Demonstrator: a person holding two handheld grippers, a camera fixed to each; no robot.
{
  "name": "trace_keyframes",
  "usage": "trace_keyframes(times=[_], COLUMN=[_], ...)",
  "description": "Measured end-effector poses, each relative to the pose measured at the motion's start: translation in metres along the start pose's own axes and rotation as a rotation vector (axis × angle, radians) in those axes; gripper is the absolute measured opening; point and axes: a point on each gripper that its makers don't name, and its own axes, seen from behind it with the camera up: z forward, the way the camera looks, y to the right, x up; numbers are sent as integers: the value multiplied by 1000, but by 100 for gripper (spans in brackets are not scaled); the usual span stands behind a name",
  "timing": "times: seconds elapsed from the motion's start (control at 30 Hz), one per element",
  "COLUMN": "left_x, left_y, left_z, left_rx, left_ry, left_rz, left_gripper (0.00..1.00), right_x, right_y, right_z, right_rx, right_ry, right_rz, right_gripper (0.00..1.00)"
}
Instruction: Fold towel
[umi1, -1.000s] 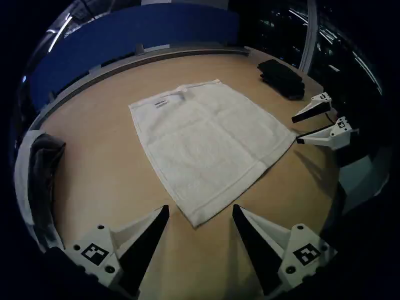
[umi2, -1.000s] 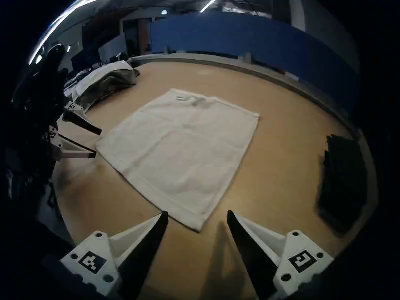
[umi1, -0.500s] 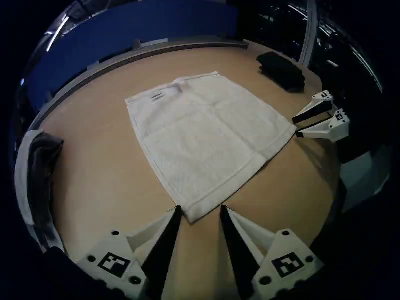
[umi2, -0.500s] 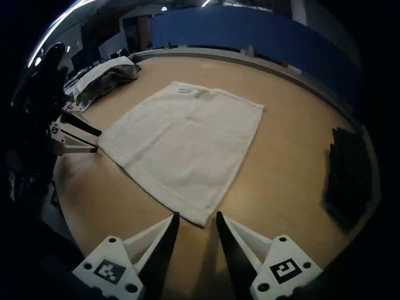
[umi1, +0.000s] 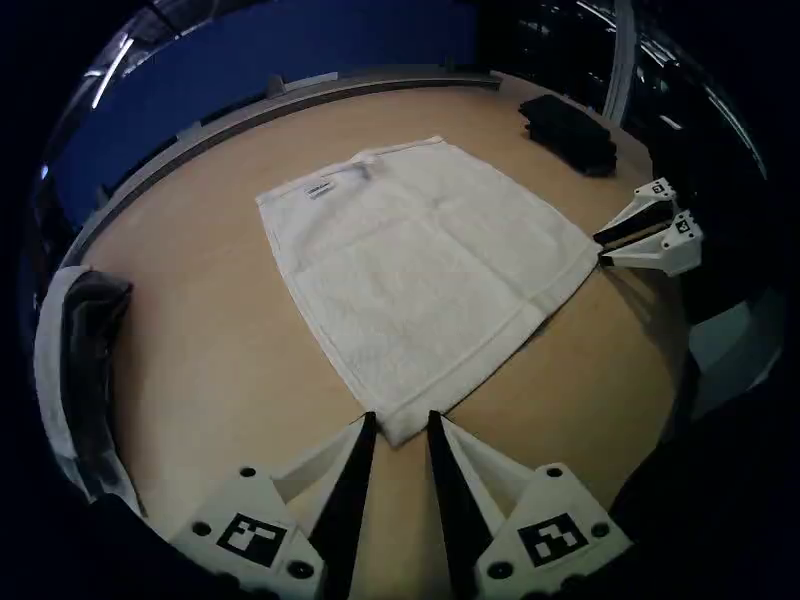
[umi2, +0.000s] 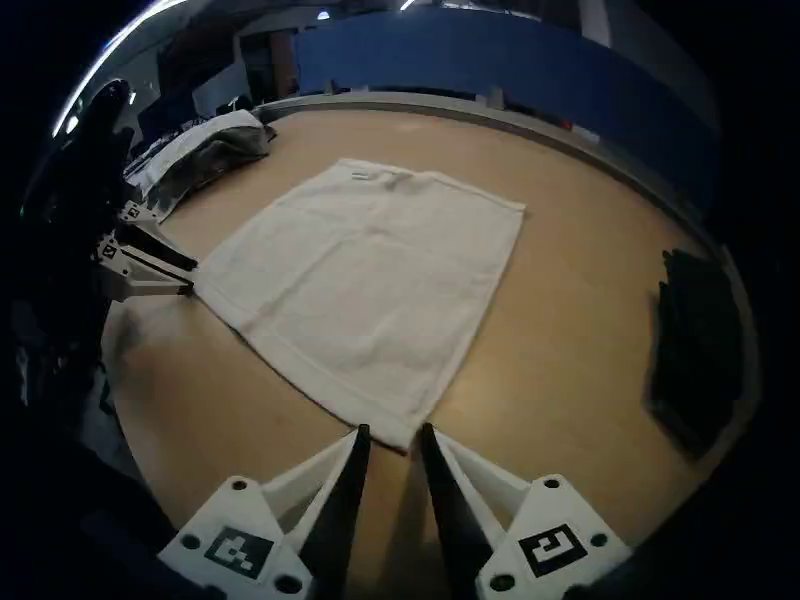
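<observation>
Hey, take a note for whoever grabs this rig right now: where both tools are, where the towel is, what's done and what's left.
Left tool: fingers close together astride one corner of the towel; firm pinch unconfirmed.
Right tool: same at the adjacent corner.
Towel lies flat, unfolded, on the table.
Done: both tools set at corners.
To do: confirm grips, lift, probably fold over to the far edge.

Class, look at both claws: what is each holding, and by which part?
The left claw pinches one corner of the towel; the right claw pinches the neighbouring corner.
</observation>
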Motion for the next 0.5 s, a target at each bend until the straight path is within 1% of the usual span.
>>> trace_keyframes(times=[0.07,0.23,0.27,0.33,0.4,0.5], left_x=[0,0,0,-1,-1,-1], left_y=[-1,-1,-1,-1,-1,0], left_z=[0,0,0,0,0,0], left_rx=[4,8,8,8,8,4], left_ry=[-1,-1,-2,-2,-1,1], left_rz=[5,20,21,19,19,24], left_gripper=[35,28,26,20,19,14], right_x=[0,-1,-1,-1,-1,-1], right_y=[1,1,2,2,3,2], right_z=[0,1,2,2,2,1], right_rx=[-7,-8,-9,-11,-12,-13], right_ry=[2,1,0,0,-1,-4], right_rz=[1,6,7,9,10,7], right_gripper=[25,24,23,20,17,14])
